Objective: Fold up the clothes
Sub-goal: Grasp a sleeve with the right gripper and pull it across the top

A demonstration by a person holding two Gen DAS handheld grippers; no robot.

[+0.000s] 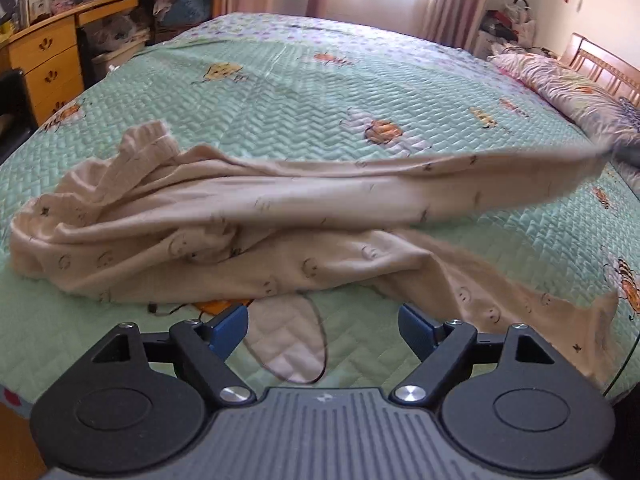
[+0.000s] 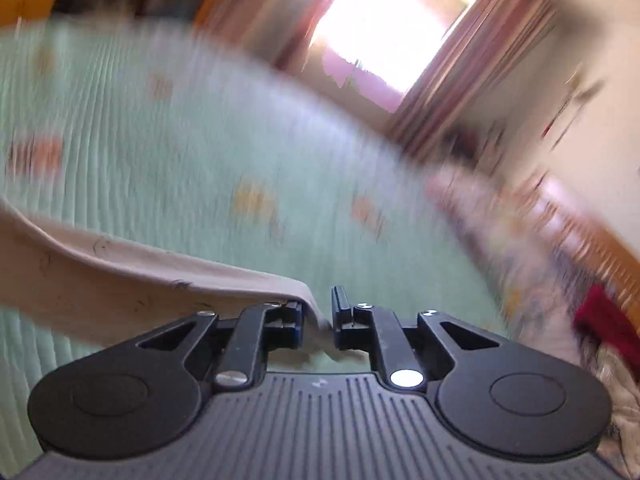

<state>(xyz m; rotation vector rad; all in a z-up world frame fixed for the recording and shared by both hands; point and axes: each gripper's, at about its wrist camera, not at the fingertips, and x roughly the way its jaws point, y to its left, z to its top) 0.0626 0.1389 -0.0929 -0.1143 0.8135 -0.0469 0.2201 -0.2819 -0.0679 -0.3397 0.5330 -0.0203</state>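
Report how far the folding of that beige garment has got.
Done: nothing folded; the beige garment lies bunched on the green quilt. In hand: the right gripper pinches one edge and stretches it out; the left gripper is open and empty. Left: spreading it flat and every fold.

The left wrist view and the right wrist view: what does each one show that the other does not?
Only the left wrist view shows the left tongs open and empty, and the wooden drawer desk. Only the right wrist view, blurred, shows the right tongs shut on a cloth edge. Both show the beige smiley-print garment on the green quilted bedspread.
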